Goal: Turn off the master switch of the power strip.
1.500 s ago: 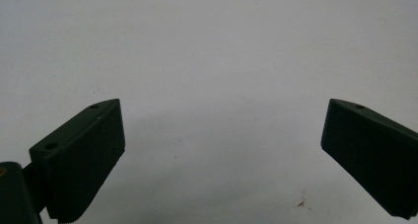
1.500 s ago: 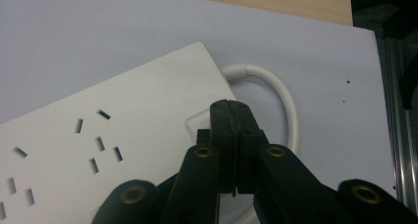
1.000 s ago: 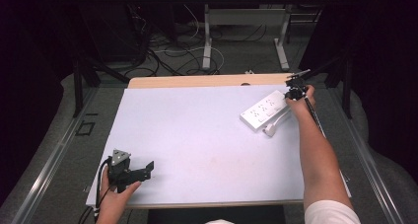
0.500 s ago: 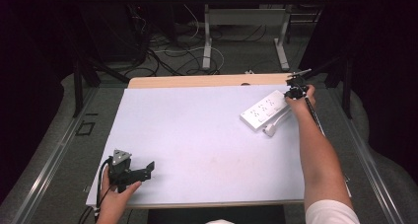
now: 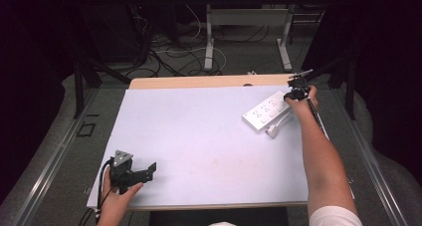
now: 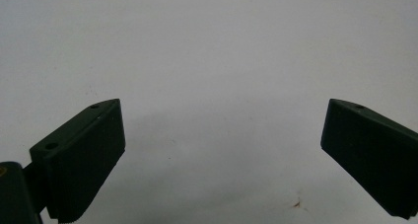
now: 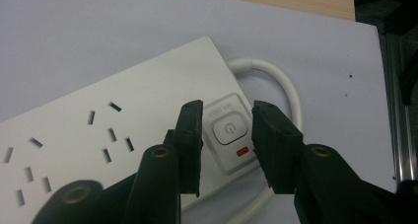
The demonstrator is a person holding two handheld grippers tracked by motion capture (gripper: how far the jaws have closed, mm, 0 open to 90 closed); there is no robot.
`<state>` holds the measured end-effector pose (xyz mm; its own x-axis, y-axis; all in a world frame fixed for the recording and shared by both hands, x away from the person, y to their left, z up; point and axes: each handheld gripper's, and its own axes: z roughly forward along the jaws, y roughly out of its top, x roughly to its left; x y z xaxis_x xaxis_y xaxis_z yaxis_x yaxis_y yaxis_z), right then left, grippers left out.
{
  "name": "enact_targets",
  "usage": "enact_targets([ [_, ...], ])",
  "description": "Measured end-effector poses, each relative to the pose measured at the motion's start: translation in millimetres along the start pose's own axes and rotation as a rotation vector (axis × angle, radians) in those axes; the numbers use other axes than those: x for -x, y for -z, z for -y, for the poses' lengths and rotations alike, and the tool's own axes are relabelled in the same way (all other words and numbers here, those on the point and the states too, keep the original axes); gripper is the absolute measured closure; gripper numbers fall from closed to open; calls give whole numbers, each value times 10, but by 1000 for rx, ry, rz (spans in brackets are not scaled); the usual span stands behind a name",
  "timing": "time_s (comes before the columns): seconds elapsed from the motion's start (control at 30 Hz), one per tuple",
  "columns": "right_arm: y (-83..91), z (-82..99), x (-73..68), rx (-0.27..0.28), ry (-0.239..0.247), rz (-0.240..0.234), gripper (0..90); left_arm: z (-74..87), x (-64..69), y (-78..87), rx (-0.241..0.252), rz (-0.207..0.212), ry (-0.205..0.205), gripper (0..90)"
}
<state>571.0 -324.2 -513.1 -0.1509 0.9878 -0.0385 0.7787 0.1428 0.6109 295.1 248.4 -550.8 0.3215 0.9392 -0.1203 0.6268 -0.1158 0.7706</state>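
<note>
A white power strip (image 5: 265,111) lies at the far right of the pale table (image 5: 199,136), its white cable (image 7: 282,82) looping behind it. My right gripper (image 5: 293,93) hovers over the strip's end. In the right gripper view its jaws (image 7: 224,114) stand a little apart on either side of the power button (image 7: 226,130) and have just been opening. The pads grip nothing. A small red indicator (image 7: 241,152) sits below the button. My left gripper (image 5: 147,170) rests at the table's near left corner, with its jaws (image 6: 222,130) wide open over bare tabletop.
A white plug (image 5: 273,132) lies beside the strip on its near side. A wooden strip (image 5: 209,81) runs along the table's far edge. Beyond it are cables on the floor (image 5: 169,52) and the legs of another table (image 5: 210,42).
</note>
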Motion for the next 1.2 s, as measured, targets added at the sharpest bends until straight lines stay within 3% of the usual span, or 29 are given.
enact_targets([
  [0.23,36,-8,-4,12,-3,-12,514,1,2,-6,2,5,-1,32],
  [0.53,77,2,-14,4,-6,-14,440,-17,13,-14,3,17,-14,34],
  [0.8,171,-5,-47,15,22,-4,380,-20,0,-11,-1,25,-24,35],
  [1.2,250,40,-148,-30,4,-8,250,-36,32,4,5,55,-37,37],
])
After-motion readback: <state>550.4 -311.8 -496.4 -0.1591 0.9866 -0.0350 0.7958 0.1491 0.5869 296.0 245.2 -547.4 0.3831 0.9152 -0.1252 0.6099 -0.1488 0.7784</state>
